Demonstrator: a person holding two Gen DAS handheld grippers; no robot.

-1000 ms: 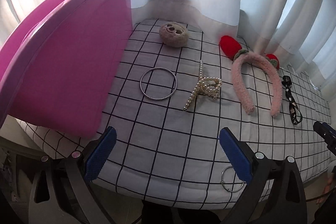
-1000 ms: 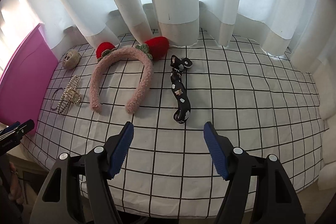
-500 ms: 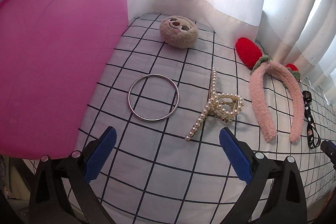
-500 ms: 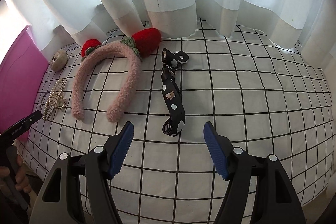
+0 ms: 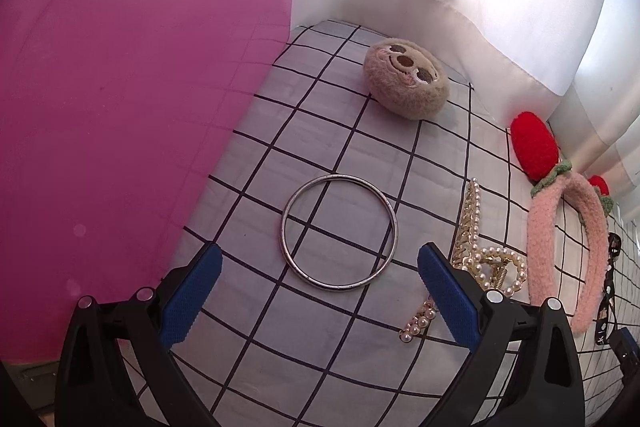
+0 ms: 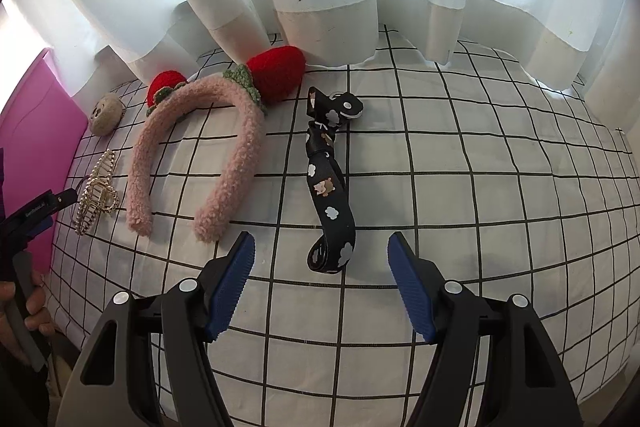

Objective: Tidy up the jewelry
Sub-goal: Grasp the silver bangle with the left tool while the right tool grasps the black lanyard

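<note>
Silver bangle (image 5: 339, 233) is sitting flat on the checked cloth (image 5: 360, 355) right in the middle of the left wrist view, and the left gripper (image 5: 318, 301) is lined up just below it in frame, blue pads spread wide, nothing between them. The pink box (image 5: 120, 107) fills the whole left side of that frame, so I'd guess that's where stuff goes. A pearl hair claw (image 5: 480, 259) lies just right of the bangle, with a fuzzy round plush face (image 5: 406, 83) up top.

In the right wrist view, the right gripper (image 6: 322, 283) is also open and empty, hovering over the lower end of the black printed strap (image 6: 330, 195), which runs up the centre of the frame. The pink fluffy headband (image 6: 224, 147) with its red strawberries lies to the strap's left.

Looks like the reach-in stage to me, nothing picked yet. Next move probably means dropping the left pads across the bangle's rim. It's thin and flat on soft fabric, so it could easily slide out of the pinch.
</note>
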